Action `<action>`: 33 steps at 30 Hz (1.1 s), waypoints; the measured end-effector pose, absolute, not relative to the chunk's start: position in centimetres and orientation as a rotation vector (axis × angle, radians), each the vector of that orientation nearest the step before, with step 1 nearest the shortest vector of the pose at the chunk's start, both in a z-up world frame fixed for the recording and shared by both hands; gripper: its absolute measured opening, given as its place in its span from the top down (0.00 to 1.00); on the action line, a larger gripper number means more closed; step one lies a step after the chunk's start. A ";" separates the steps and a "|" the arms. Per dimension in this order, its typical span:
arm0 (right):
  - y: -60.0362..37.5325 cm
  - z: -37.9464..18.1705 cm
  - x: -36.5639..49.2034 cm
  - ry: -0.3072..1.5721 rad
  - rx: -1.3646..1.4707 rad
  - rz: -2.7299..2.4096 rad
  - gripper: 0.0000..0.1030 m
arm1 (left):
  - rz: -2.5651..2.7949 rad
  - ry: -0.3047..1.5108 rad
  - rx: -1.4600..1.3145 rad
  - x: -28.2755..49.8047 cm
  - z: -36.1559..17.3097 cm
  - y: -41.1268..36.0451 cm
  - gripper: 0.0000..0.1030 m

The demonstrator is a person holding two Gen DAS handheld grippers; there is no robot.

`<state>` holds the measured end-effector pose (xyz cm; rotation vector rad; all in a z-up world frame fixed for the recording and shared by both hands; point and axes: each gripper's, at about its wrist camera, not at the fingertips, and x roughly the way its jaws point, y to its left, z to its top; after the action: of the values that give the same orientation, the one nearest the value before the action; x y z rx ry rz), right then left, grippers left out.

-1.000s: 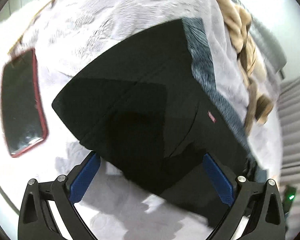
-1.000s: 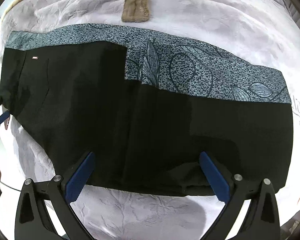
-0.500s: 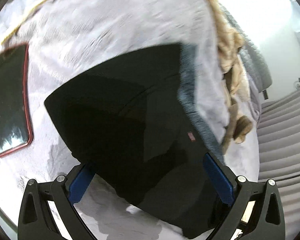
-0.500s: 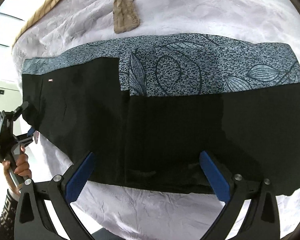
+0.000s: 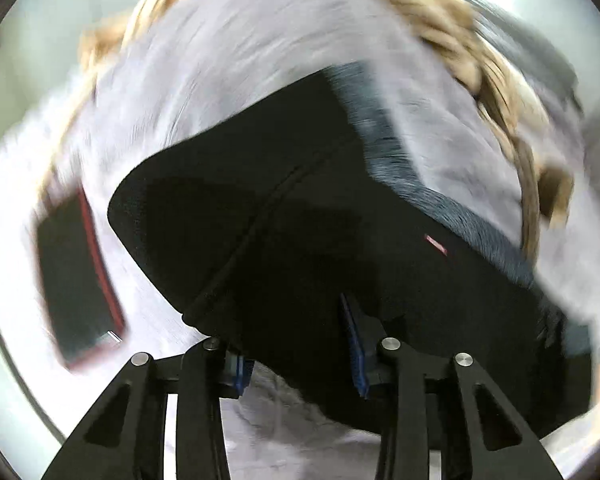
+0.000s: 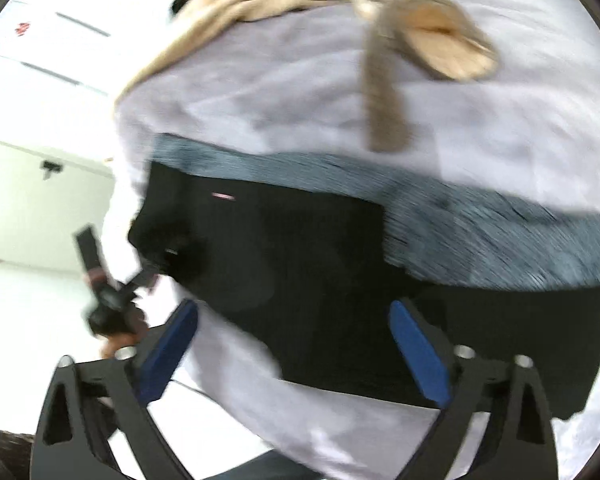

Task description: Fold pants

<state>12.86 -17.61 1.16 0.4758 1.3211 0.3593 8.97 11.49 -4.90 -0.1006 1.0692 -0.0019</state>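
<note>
Left gripper (image 5: pixel 298 344) jaws have narrowed onto the pants (image 5: pixel 300 216).

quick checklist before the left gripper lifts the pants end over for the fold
1. left gripper closed on the pants edge: ok, fingers narrowed with fabric between.
2. right gripper holding cloth: not ok, open.
3. Phone clear of pants: ok, lies beside them.
4. Tan garment clear: ok, lies beyond the patterned band.
5. Pants flat: cannot tell, frames blurred.
</note>
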 end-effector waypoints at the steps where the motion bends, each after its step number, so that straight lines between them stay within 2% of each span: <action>1: -16.8 1.7 13.9 1.329 0.477 0.393 0.23 | 0.003 1.032 0.017 8.5 -4.3 9.8 0.62; 3: -14.3 2.6 16.1 1.351 0.468 0.471 0.23 | -0.008 0.957 0.213 7.4 -3.6 6.6 0.62; 7: -8.2 3.8 21.0 1.449 0.332 0.578 0.19 | -0.032 0.897 0.371 6.7 -3.8 3.0 0.62; 8: -6.3 3.8 22.2 1.483 0.289 0.593 0.16 | -0.032 0.892 0.385 6.9 -3.9 2.4 0.62; 11: -0.9 3.5 24.9 1.571 0.168 0.637 0.14 | -0.029 0.885 0.403 6.7 -3.8 2.3 0.62; 18: 10.3 0.6 27.1 1.744 -0.197 0.666 0.13 | -0.023 0.889 0.397 7.0 -4.0 2.2 0.62; 24: 12.7 -3.3 28.2 1.835 -0.369 0.558 0.13 | -0.023 0.892 0.376 6.7 -3.9 2.7 0.62; 25: 12.5 -3.6 28.2 1.835 -0.371 0.558 0.16 | -0.025 0.896 0.367 6.7 -3.7 2.9 0.62; 27: 11.1 -3.6 28.4 1.839 -0.311 0.578 0.68 | -0.036 0.915 0.335 6.8 -3.4 3.1 0.62; 29: 9.2 -2.5 28.5 1.809 -0.204 0.594 0.80 | -0.049 0.899 0.323 6.6 -2.5 3.0 0.62; 33: 4.0 0.5 27.5 1.711 -0.016 0.661 0.81 | -0.099 0.873 0.313 6.1 -0.1 1.4 0.62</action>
<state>27.46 4.05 0.49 -0.0159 1.7111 0.6607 6.06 1.41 -0.09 0.3126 0.8731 -0.0990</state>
